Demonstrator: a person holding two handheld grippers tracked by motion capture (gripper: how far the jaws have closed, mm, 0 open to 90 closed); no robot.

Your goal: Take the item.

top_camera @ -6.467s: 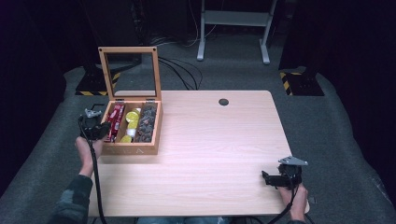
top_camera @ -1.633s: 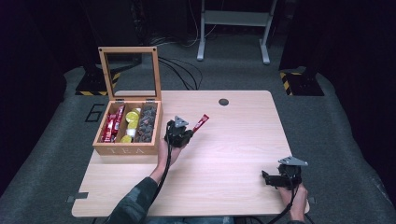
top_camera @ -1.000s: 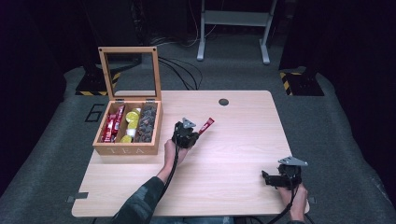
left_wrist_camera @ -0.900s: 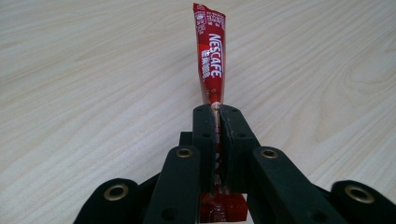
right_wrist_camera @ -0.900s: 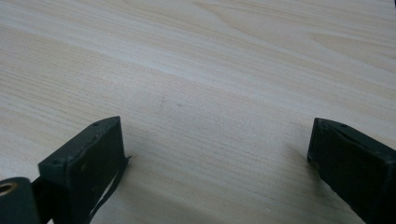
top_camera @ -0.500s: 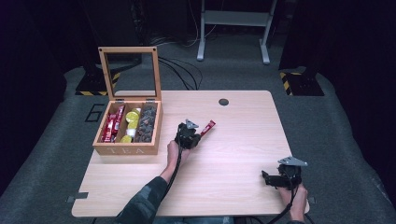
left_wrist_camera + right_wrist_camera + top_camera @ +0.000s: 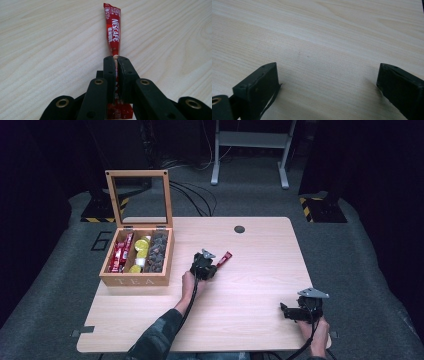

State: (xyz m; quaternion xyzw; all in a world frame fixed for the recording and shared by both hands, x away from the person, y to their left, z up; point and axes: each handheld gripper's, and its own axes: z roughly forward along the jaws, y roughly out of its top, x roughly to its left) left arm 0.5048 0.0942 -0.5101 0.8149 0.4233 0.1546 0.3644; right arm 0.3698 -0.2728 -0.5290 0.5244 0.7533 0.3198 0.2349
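A red Nescafe stick sachet [image 7: 113, 32] is pinched at one end by my left gripper [image 7: 116, 60], whose jaws are shut on it. In the high view that sachet [image 7: 224, 259] points up and right from the left gripper [image 7: 214, 265] near the middle of the wooden table [image 7: 260, 250], low over the top. My right gripper [image 7: 284, 310] rests near the front right corner. Its jaws stand wide apart over bare wood, with the right gripper [image 7: 328, 80] holding nothing.
An open wooden tea box [image 7: 136, 281] stands at the table's left, its glass lid [image 7: 140, 196] upright. It holds red sachets [image 7: 119, 253], yellow pods [image 7: 139, 251] and dark packets [image 7: 157, 252]. A round cable hole [image 7: 239, 228] lies at the back edge.
My left gripper went from beside the box to the table's middle carrying a red sachet, and has sunk lower toward the tabletop over the last second. The right gripper has stayed still.
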